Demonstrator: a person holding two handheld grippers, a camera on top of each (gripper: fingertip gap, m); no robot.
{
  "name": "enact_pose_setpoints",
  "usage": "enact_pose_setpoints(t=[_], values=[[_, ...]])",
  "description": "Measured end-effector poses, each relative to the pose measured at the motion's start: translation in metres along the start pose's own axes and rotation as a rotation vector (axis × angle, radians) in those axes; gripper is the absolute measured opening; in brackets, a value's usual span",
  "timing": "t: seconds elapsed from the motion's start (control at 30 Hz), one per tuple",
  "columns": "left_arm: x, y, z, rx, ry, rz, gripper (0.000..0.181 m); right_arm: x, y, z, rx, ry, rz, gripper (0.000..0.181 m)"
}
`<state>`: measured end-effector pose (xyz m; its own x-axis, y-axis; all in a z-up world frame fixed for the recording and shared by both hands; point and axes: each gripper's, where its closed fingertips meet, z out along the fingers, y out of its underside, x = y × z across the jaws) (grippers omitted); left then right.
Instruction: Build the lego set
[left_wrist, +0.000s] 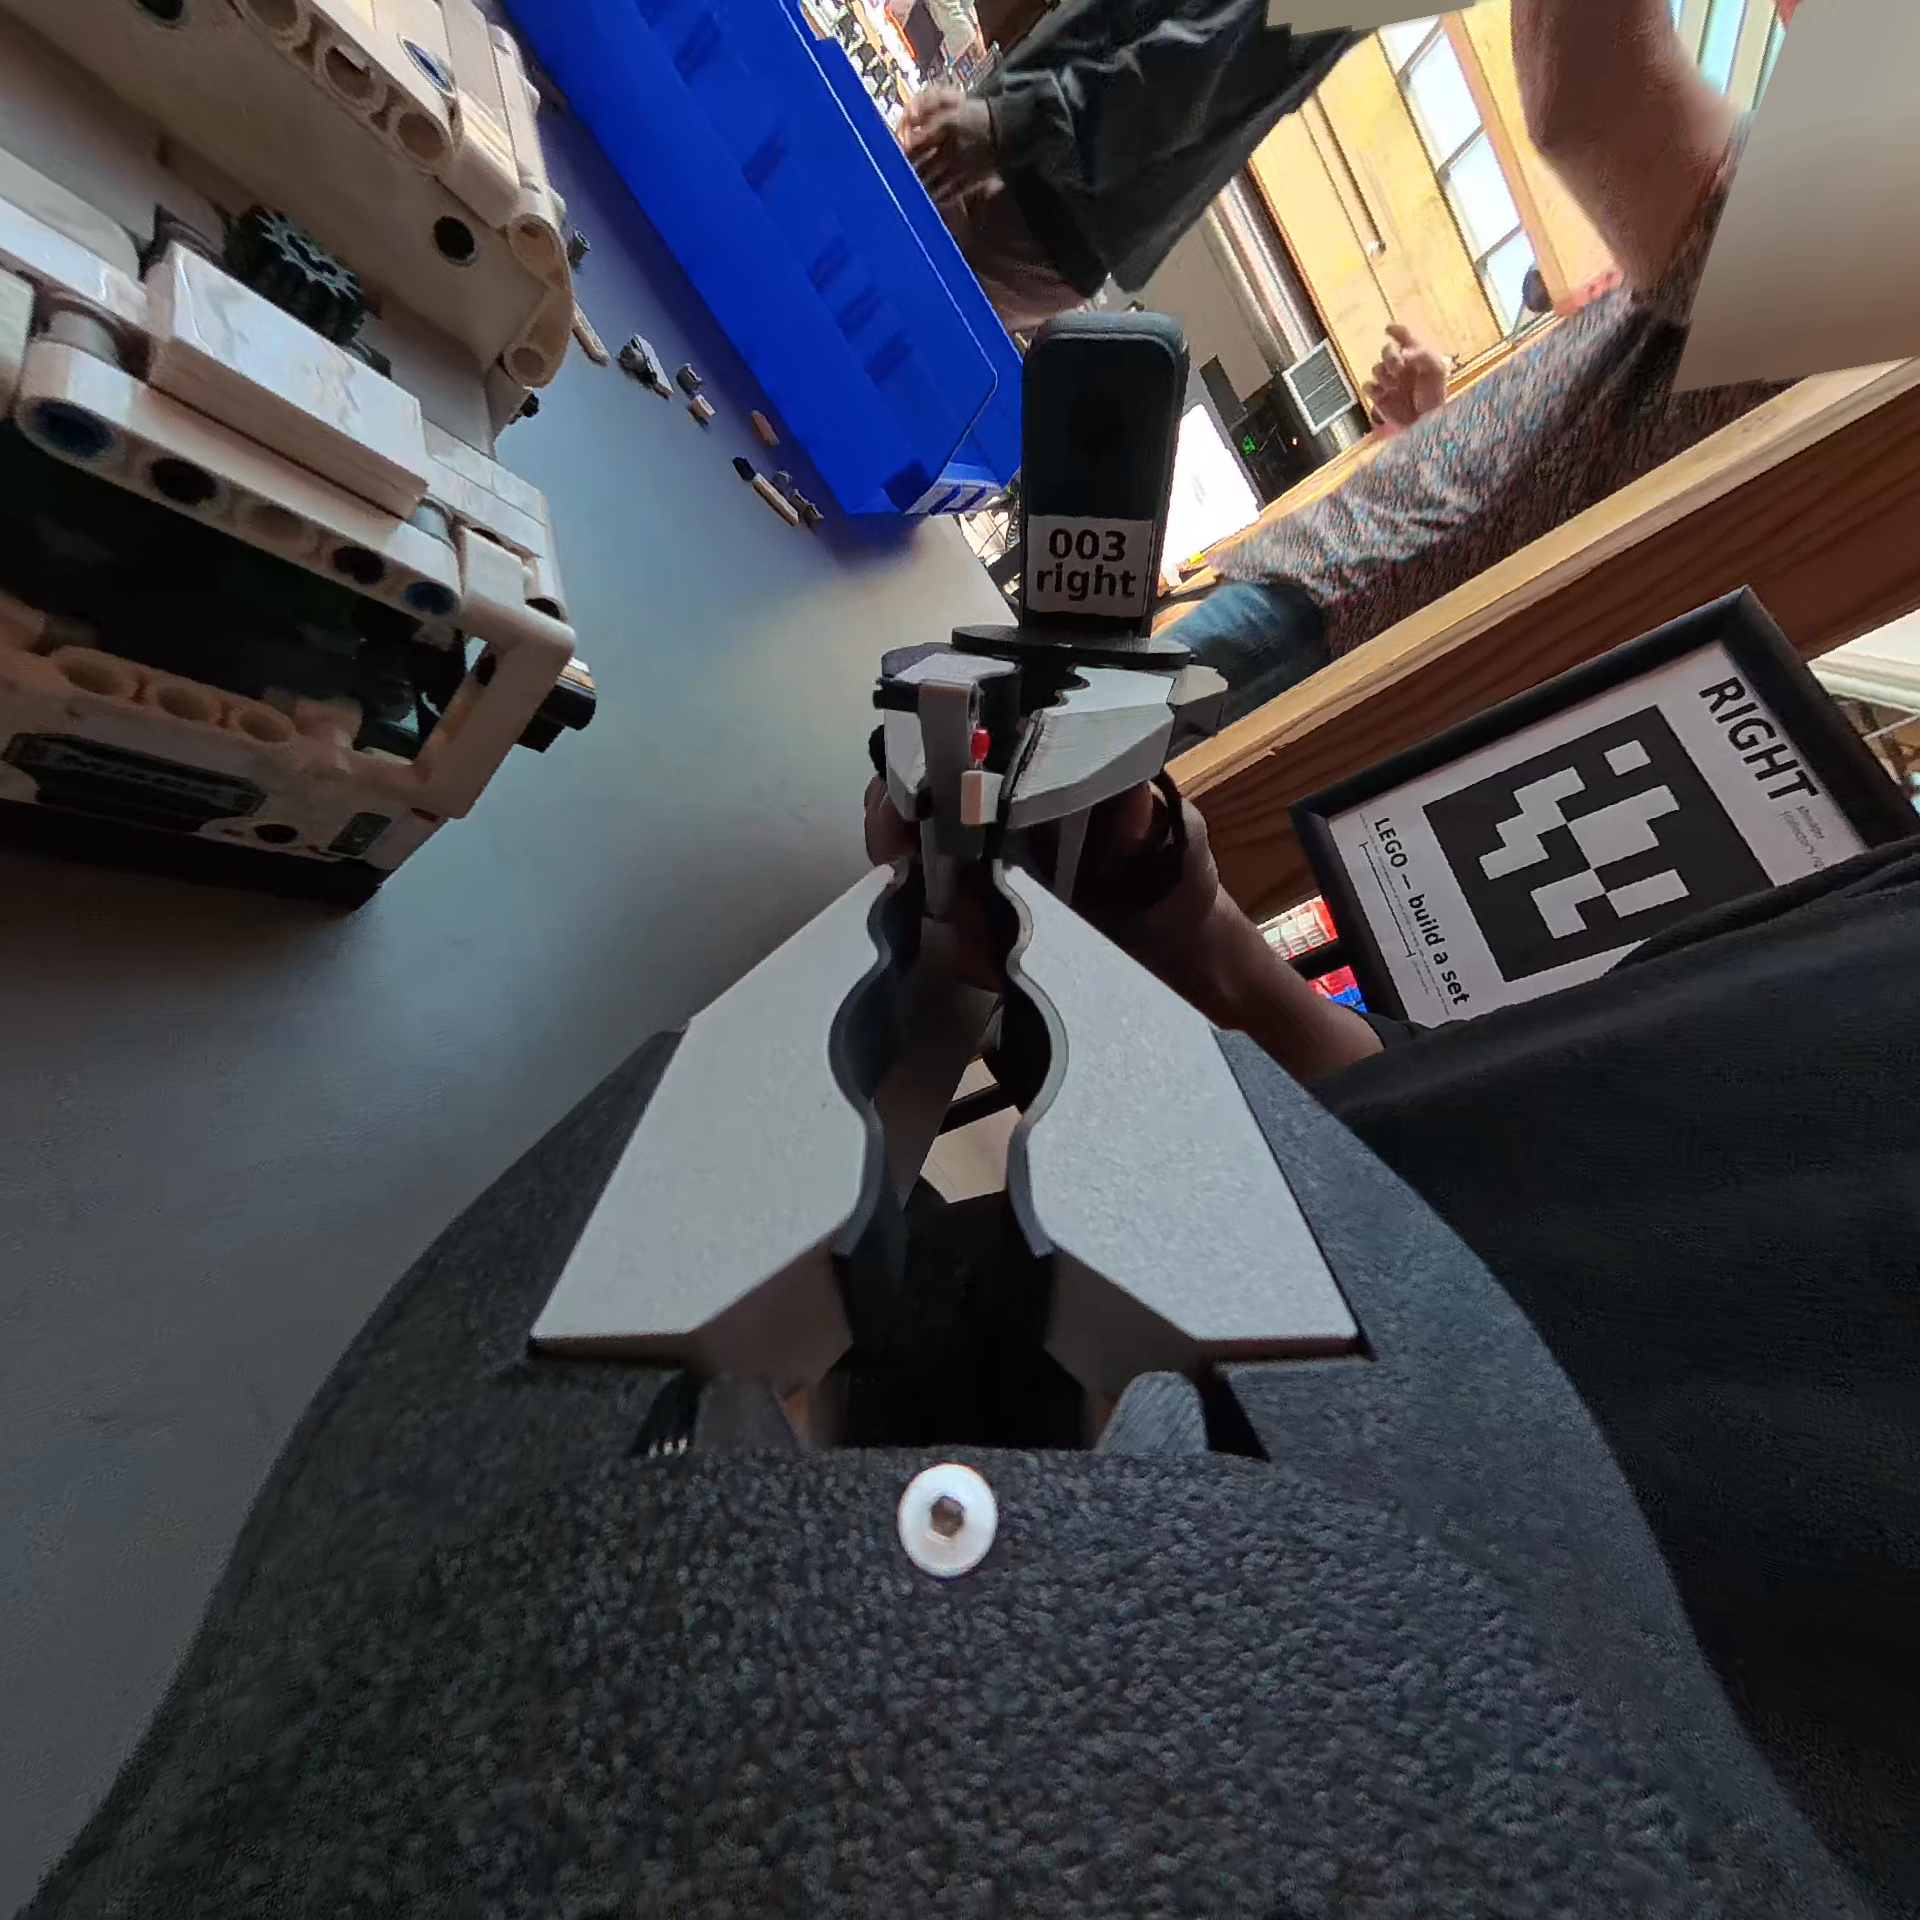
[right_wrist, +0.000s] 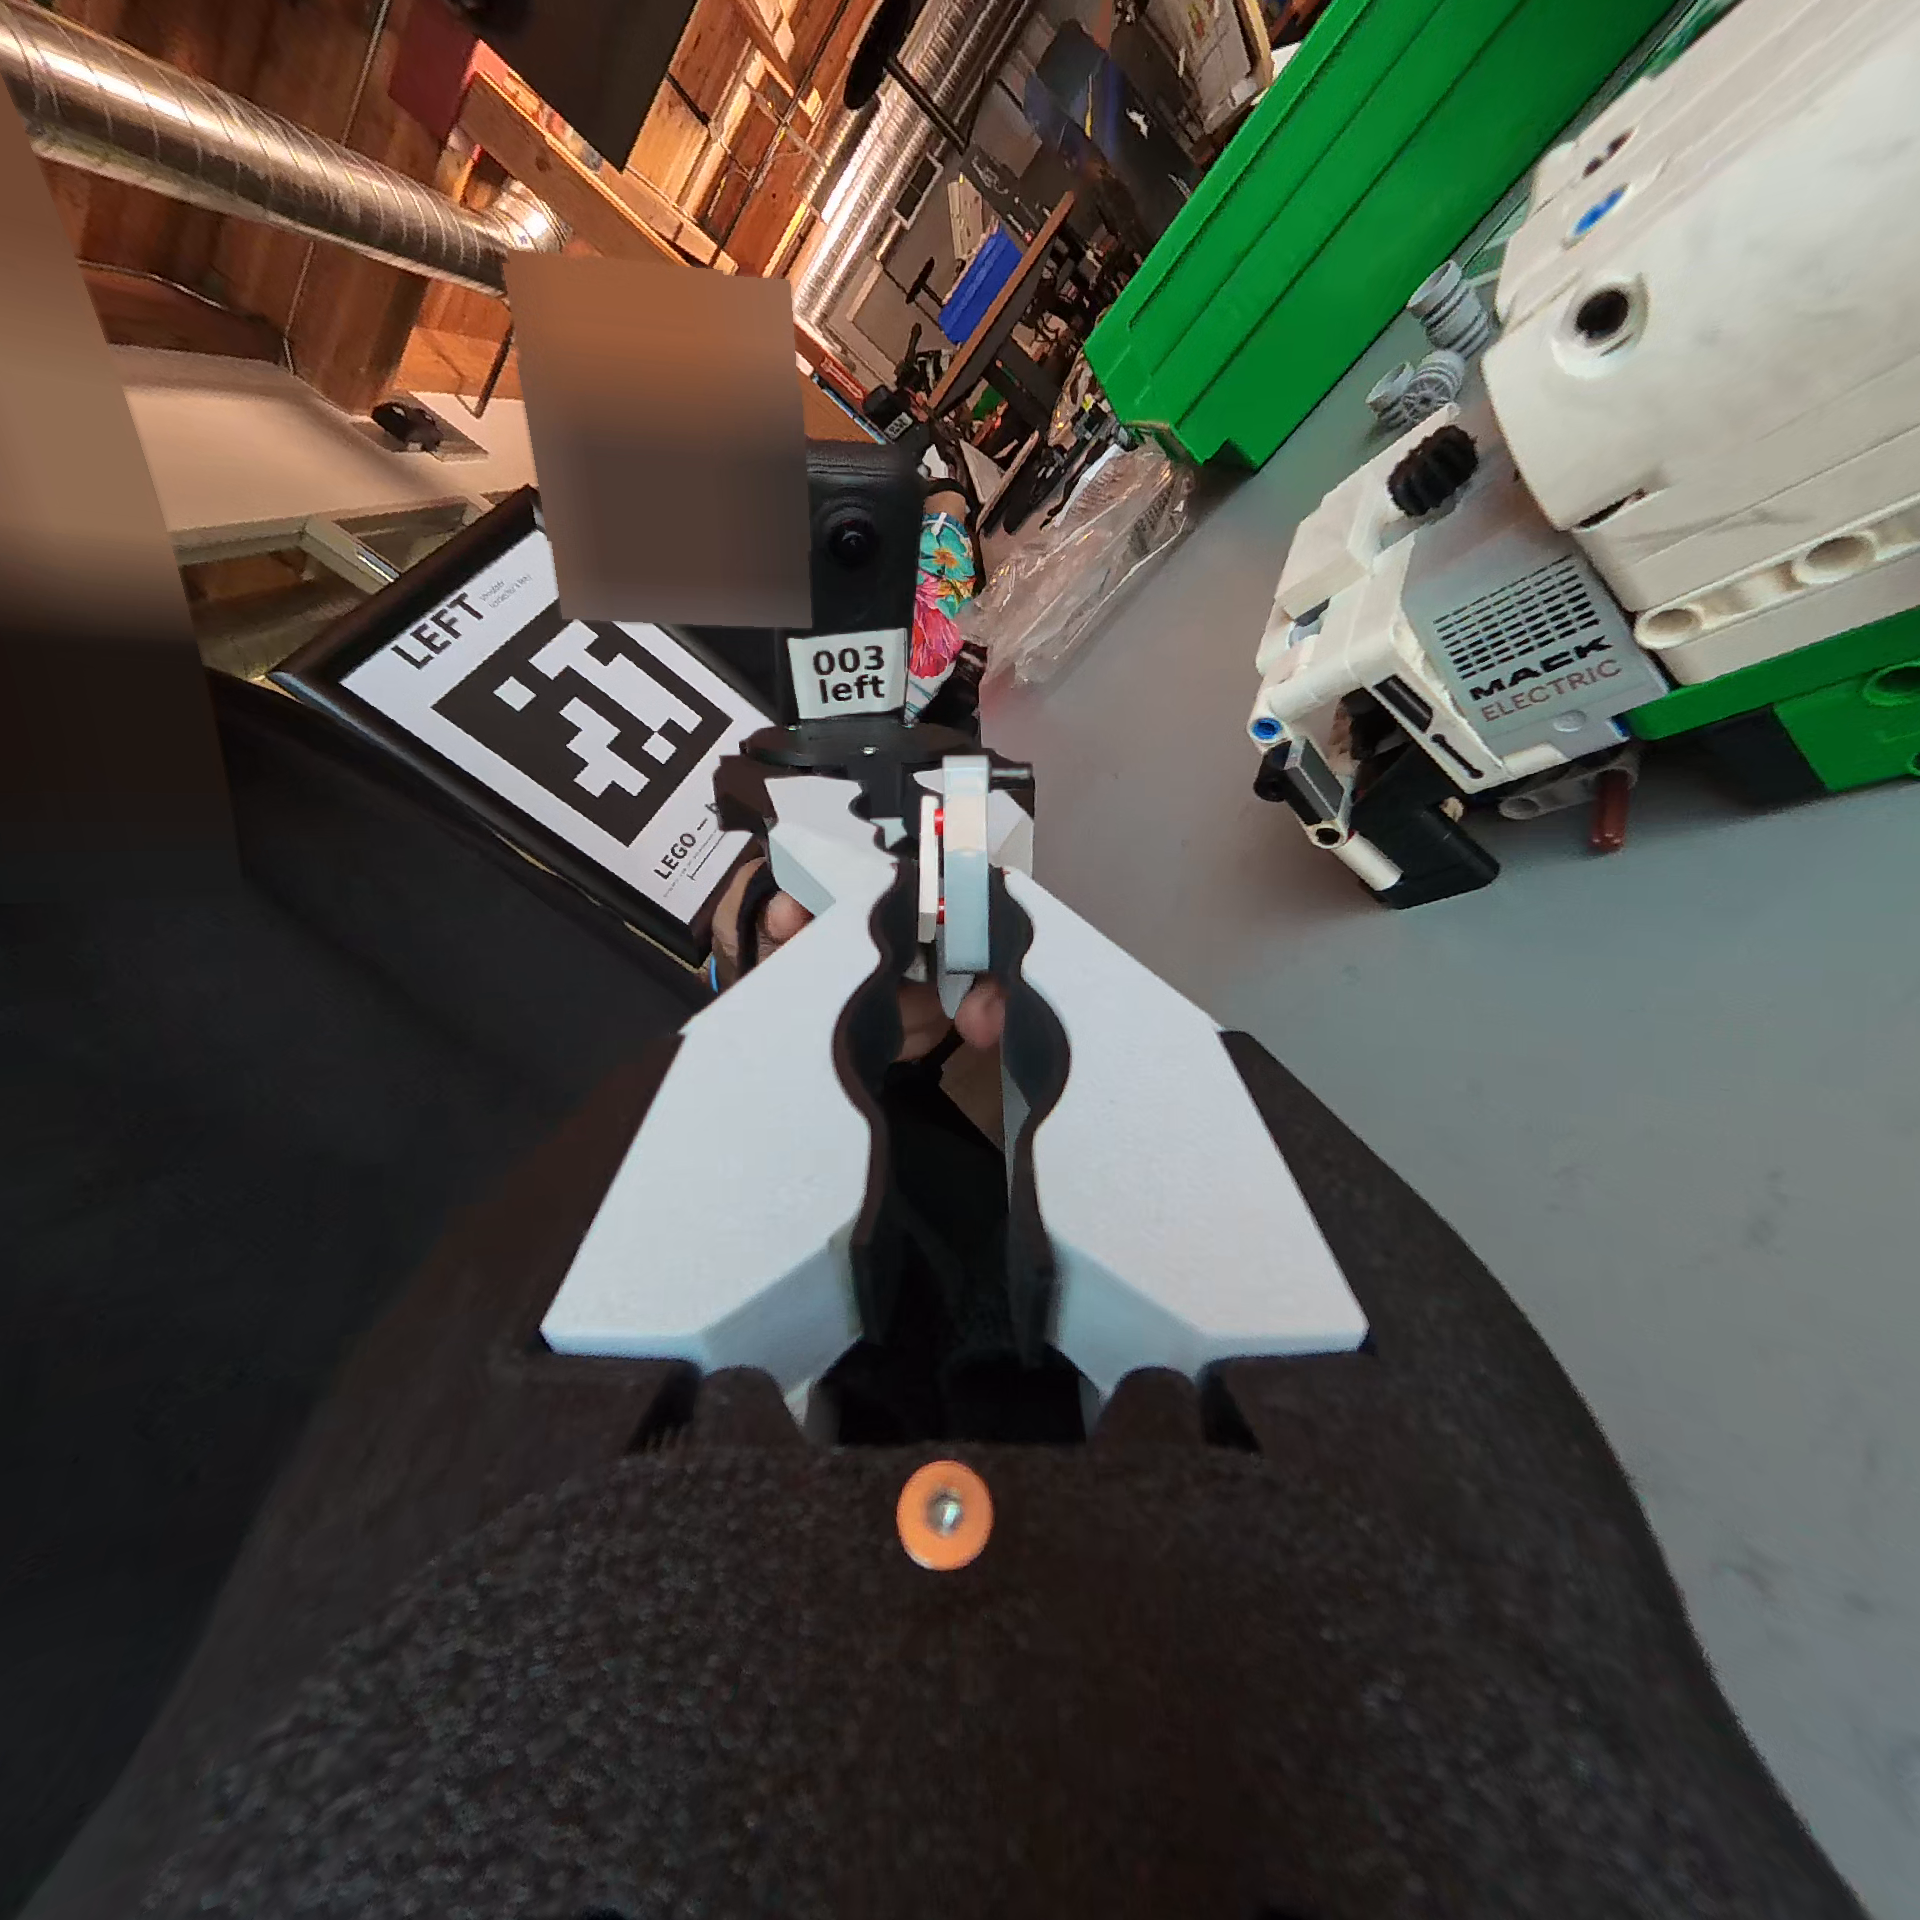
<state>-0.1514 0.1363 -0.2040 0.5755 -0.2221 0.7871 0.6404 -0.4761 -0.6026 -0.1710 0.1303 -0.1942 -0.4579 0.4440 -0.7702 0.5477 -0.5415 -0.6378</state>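
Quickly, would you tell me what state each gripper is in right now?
Left gripper: shut on a small white-and-grey Lego subassembly with red pins.
Right gripper: shut on the same subassembly.

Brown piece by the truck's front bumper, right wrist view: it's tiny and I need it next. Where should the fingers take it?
Grip the brown piece across its narrow middle, one finger on each long side. It probably works best to come from the open table side, since the truck crowds it from behind and leaves no room there.
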Motion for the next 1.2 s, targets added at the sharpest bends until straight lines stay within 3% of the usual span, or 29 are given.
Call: enact_pose_setpoints(t=[0.2,0.33,0.63,0.77,0.93,1.2], values=[[0.000,0.003,-0.008,-0.035,-0.013,0.107,0.020,0.003,0.010,-0.005,-0.120,0.064,-0.088,0.012],[0.004,0.003,-0.012,-0.061,-0.022,0.222,0.002,0.000,0.027,-0.005,-0.299,0.122,-0.249,0.012],[-0.011,0.024,-0.019,-0.270,-0.153,0.548,0.004,0.012,0.044,-0.010,-0.459,0.194,-0.355,0.012],[-0.006,0.029,-0.014,-0.296,-0.109,0.567,0.014,0.011,0.043,-0.009,-0.468,0.178,-0.383,0.012],[-0.013,0.038,-0.011,-0.360,-0.128,0.618,0.004,0.010,0.047,-0.009,-0.484,0.168,-0.421,0.012],[-0.041,0.063,-0.009,-0.565,-0.255,0.837,0.003,0.037,0.074,-0.014,-0.740,0.336,-0.606,0.013]])
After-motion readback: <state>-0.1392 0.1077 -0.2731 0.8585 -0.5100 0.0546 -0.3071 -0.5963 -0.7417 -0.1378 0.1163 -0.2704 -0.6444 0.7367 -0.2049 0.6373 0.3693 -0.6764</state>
